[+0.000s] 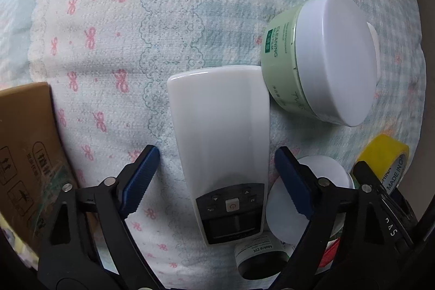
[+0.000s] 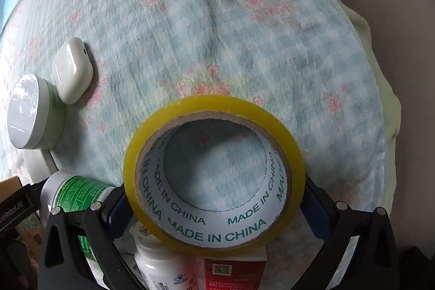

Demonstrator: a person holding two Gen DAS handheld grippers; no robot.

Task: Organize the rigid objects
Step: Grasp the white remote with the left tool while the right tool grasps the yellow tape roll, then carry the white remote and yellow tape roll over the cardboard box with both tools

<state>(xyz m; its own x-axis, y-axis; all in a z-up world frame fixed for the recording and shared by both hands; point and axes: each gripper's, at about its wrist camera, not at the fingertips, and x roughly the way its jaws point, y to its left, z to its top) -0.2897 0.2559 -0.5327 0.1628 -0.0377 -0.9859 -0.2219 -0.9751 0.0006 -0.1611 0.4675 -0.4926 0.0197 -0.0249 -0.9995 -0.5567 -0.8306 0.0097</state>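
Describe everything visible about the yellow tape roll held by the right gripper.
The yellow tape roll is a ring of glossy translucent tape on a cardboard core printed "MADE IN CHINA" in green. It is held in the right gripper, its open centre facing the camera, above the patterned bedcover. Its lower edge overlaps a white bottle and red box.

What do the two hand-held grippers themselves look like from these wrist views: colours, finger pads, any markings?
The left hand-held gripper has black angular linkage arms with silver pivot pins and blue ribbed finger pads. The right hand-held gripper has the same black frame and silver pins; its blue pads are mostly hidden. No cables or sleeves show.
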